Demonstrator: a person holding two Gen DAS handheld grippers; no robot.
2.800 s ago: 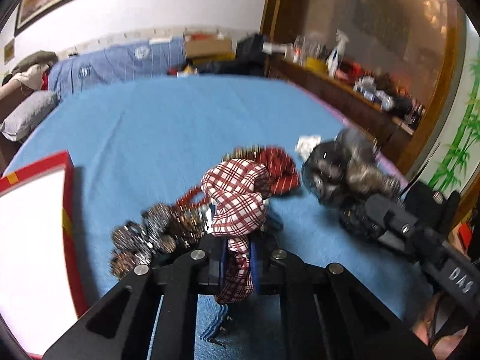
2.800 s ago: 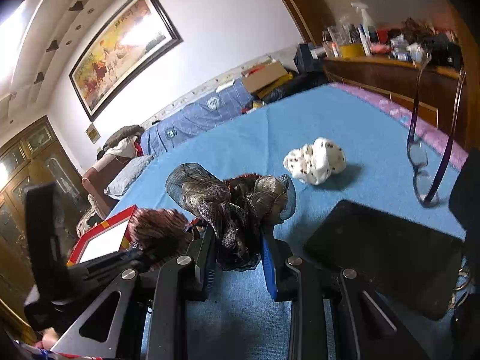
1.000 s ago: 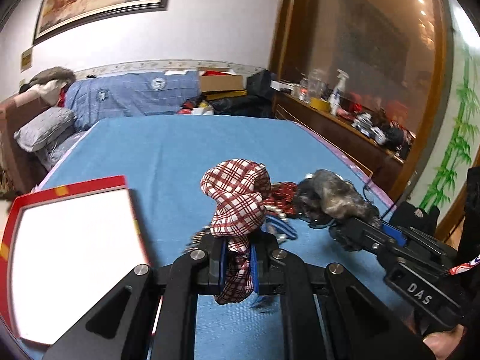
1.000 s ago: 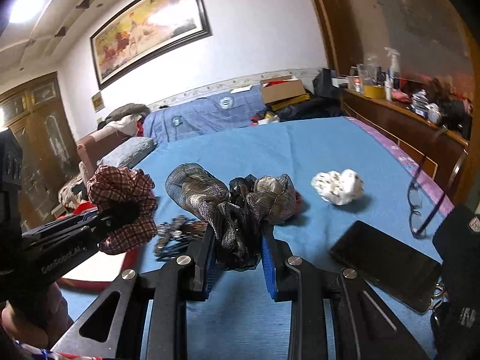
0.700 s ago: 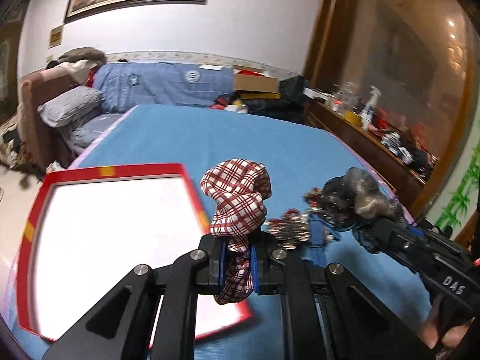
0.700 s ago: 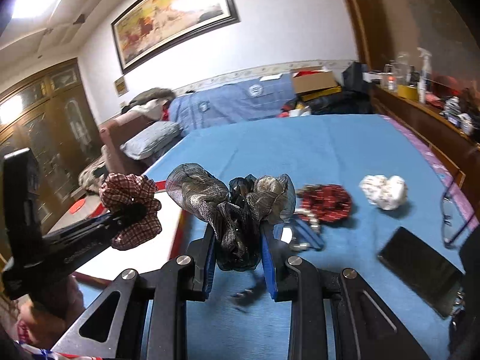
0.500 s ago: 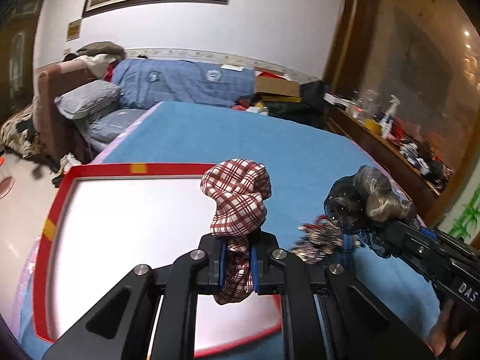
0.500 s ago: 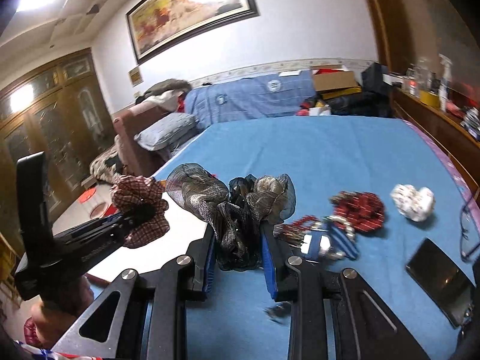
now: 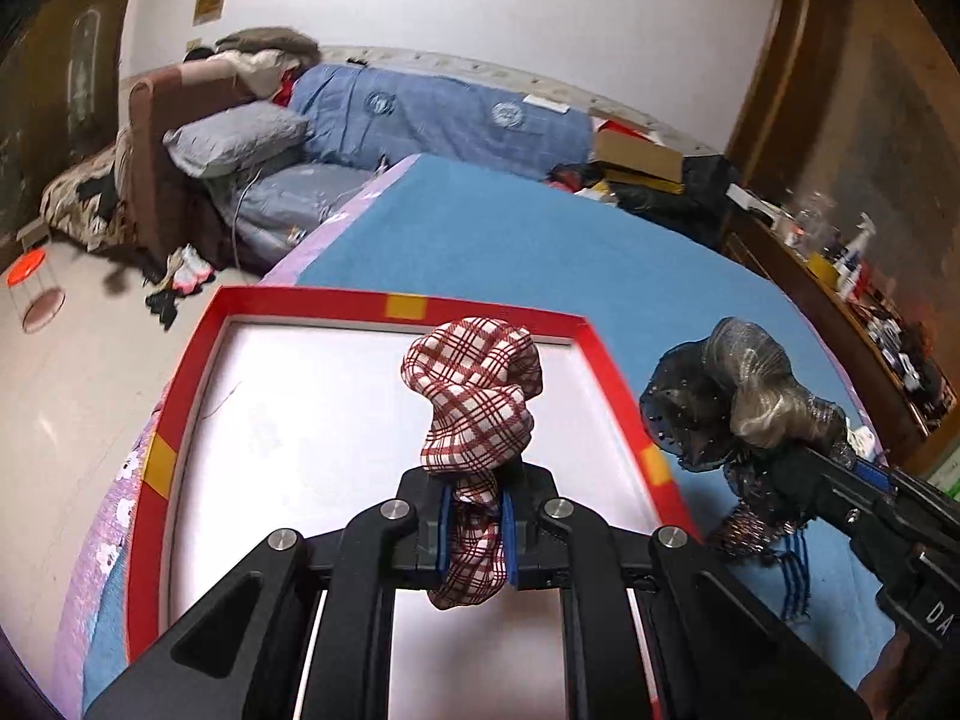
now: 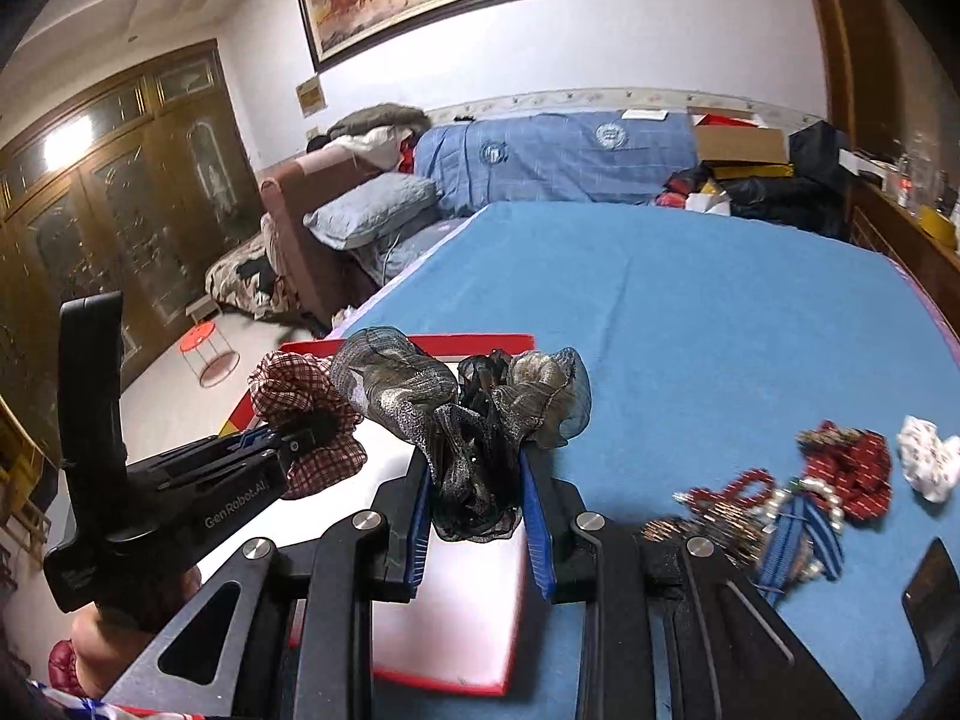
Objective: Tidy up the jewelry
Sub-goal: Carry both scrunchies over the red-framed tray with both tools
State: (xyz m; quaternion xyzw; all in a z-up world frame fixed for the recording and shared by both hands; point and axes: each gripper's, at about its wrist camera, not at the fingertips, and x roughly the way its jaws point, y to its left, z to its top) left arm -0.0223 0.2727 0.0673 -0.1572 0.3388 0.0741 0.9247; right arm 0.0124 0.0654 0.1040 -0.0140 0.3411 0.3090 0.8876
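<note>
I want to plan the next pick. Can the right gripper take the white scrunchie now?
Probably not yet. The right gripper is shut on a grey scrunchie, so its jaws are full. The white scrunchie lies uncovered on the blue bed, off to its right.

The shallow red-rimmed white tray (image 9: 591, 354) is taken as the landmark; it lies on the blue bedspread (image 9: 540, 240) at the bed's near left corner. Above the tray the red-and-white plaid scrunchie (image 9: 474, 396) is clamped in the left gripper (image 9: 474, 525). Beside the tray's right rim the grey-and-black mesh scrunchie (image 10: 462, 414) is pinched in the right gripper (image 10: 477, 531). Right of the tray, on the bedspread, a heap of beaded jewellery (image 10: 768, 510) is found, with a white spotted scrunchie (image 10: 927, 459) beyond it.
</note>
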